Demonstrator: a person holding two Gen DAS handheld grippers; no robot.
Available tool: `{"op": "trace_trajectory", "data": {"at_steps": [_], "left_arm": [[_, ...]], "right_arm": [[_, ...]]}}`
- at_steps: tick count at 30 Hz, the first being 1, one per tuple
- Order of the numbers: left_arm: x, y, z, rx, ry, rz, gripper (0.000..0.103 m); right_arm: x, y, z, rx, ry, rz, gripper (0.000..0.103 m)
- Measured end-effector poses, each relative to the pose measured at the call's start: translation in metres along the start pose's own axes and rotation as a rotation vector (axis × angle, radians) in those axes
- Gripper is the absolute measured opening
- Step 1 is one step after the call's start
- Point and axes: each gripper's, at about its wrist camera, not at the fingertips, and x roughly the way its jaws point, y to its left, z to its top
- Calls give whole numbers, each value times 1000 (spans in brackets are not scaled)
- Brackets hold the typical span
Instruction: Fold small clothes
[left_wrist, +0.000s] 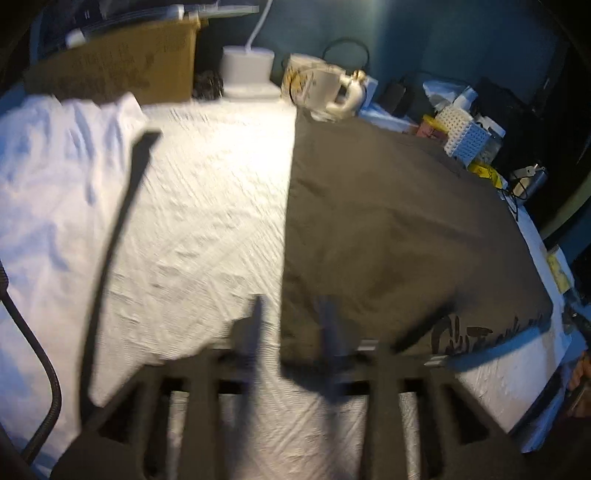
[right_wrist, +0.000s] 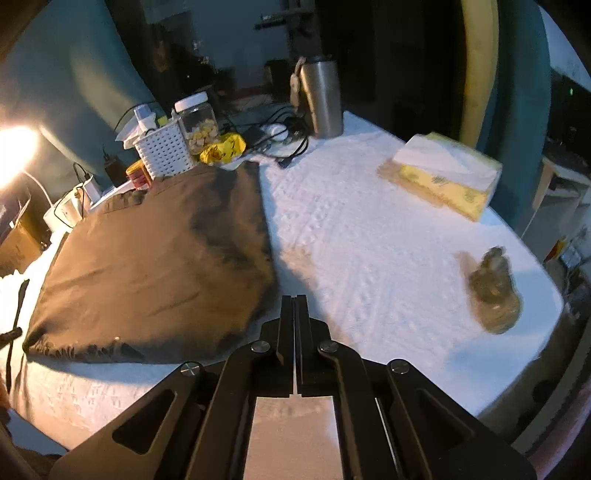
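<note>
Brown cloth (left_wrist: 388, 229), folded into a flat rectangle, lies on the white textured cover of the table (left_wrist: 207, 229), its far end reaching the clutter along the table's back edge and its near hem close to the front edge. Dark lettering shows on the near corner of the cloth in the left wrist view. The left tool (left_wrist: 291, 332) hovers over that near hem; its blurred fingers stand apart with nothing pressed between them, one over the bare cover and one over the cloth's edge. The right tool (right_wrist: 294, 321) is closed with its fingers together and empty, just beside the other near corner of the cloth, above the white cover. A white garment (left_wrist: 55, 177) lies crumpled toward the table's left edge. At the back edge stand a white perforated basket (right_wrist: 164, 151), a jar (right_wrist: 195, 122) and a steel tumbler (right_wrist: 323, 96). A yellow tissue box (right_wrist: 443, 173) sits near the right edge, with a small blurred greenish object (right_wrist: 493, 291) nearer the front.
</note>
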Motion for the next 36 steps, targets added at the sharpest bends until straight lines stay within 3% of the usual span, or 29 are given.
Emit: {"op": "trace_trajectory", "data": {"at_steps": [1, 3, 6, 8, 10, 12, 14, 15, 16, 17, 18, 19, 20, 22, 26, 36], "left_arm": [[0, -2, -2, 1, -8, -10, 55], [1, -8, -4, 19, 0, -10, 64], [1, -15, -8, 33, -7, -17, 74], [3, -22, -13, 79, -31, -19, 87], [8, -31, -17, 137, -38, 0, 93], [12, -40, -18, 181, -32, 49, 93], [13, -41, -18, 182, -37, 50, 93], [12, -40, -18, 181, -39, 51, 92], [12, -40, -19, 184, -42, 57, 87], [11, -40, -20, 191, -47, 59, 77], [9, -41, -21, 201, -51, 65, 73], [8, -41, -22, 207, -53, 67, 54], [6, -40, -23, 204, -50, 46, 28], [3, -35, -23, 152, -29, -12, 15], [-6, -31, -28, 94, -29, -38, 12], [-44, -34, -50, 115, 5, -80, 12]], "right_arm": [[5, 2, -1, 9, 11, 17, 15], [11, 4, -2, 33, 25, 47, 57], [24, 4, -4, 81, 51, 109, 58], [33, 3, -6, 122, 55, 151, 58], [40, 4, -8, 162, 30, 170, 58], [44, 13, -5, 141, 21, 142, 58], [47, 20, -4, 127, 30, 163, 58], [49, 26, -4, 106, 35, 184, 52], [51, 32, -4, 80, 56, 197, 41], [54, 43, -6, 21, 82, 201, 13], [54, 49, -8, -17, 83, 191, 12], [52, 56, -9, -63, 72, 158, 12], [50, 62, -9, -117, 68, 134, 11], [45, 63, -7, -114, 64, 122, 10], [29, 62, -4, -150, 61, 107, 8], [-12, 60, -34, -204, 99, 54, 8]]}}
